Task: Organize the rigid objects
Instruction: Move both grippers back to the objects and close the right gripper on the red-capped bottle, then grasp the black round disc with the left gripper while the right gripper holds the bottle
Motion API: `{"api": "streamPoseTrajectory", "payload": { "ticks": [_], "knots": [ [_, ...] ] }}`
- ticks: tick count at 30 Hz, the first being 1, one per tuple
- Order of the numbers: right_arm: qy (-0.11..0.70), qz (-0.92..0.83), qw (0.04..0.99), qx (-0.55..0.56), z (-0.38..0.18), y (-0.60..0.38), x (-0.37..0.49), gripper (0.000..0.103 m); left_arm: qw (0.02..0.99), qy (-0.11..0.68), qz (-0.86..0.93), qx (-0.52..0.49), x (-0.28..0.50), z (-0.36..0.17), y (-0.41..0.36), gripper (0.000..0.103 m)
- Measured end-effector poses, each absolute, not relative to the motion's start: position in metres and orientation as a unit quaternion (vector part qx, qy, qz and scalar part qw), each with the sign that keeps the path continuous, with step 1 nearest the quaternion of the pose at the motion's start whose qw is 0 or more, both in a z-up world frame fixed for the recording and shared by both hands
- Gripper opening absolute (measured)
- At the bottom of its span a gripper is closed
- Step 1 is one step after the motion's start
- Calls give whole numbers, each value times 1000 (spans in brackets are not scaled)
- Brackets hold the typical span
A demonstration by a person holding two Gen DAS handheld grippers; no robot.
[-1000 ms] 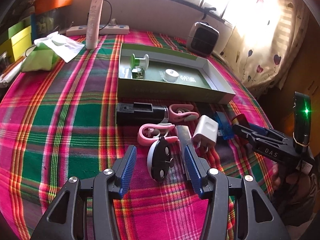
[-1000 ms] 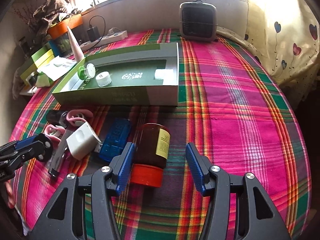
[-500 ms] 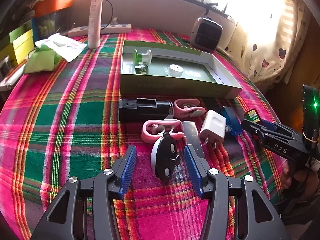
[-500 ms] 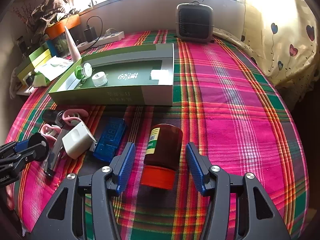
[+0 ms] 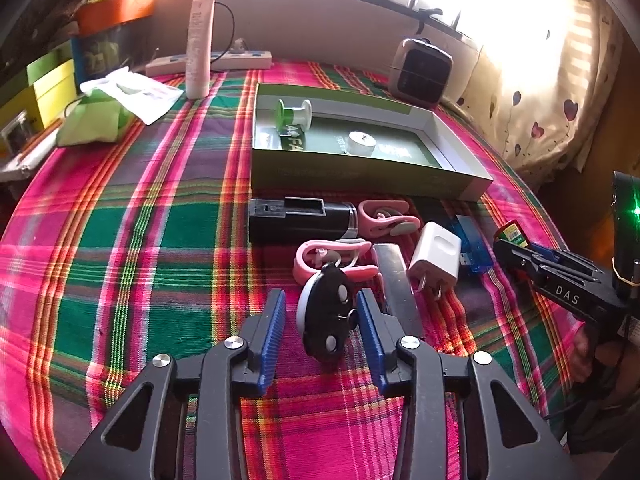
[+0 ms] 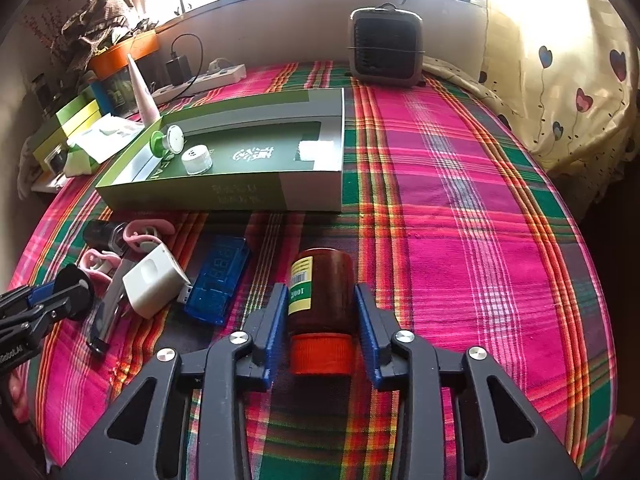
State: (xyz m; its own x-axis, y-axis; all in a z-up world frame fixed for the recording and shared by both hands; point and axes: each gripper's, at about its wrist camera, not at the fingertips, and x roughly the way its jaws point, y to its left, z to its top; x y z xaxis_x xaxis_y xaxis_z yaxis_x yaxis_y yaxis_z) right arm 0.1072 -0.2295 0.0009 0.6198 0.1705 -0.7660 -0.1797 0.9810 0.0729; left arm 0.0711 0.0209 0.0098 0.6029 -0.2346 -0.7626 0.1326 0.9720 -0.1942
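My left gripper [image 5: 320, 320] straddles a black round device with white buttons [image 5: 326, 318]; the right pad touches it, the left pad stands off, so the jaws are open. My right gripper [image 6: 320, 320] has closed on a brown bottle with an orange cap [image 6: 322, 304], cap toward me, lying on the plaid cloth. A green open box [image 5: 360, 172] holds a green spool [image 5: 294, 110] and a white cap [image 5: 361, 142]. Before it lie a black case [image 5: 300, 220], pink clips [image 5: 384, 218], a white charger [image 5: 436, 258], a blue USB meter [image 6: 218, 280].
A small heater [image 6: 386, 46] stands at the table's far edge. A white tube [image 5: 198, 46], power strip [image 5: 224, 62], green cloth and coloured boxes [image 5: 52, 88] crowd the far left. A heart-print curtain [image 6: 568, 80] hangs on the right. A metal strip [image 5: 394, 288] lies beside the charger.
My right gripper shifted so the bottle lies between its fingers, then closed on it. My left gripper's jaws narrowed around the black round device.
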Motion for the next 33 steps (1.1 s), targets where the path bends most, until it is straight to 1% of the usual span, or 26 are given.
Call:
{"api": "streamPoseTrajectory", "payload": {
  "ticks": [2,33],
  "knots": [
    [425,99,900,-6,1,-229,107,33,892,435,-104,-62,71,9,21,28],
    [420,104,901,-8,5,-226,102,33,896,427,-108,-64,68,14,19,27]
  ]
}}
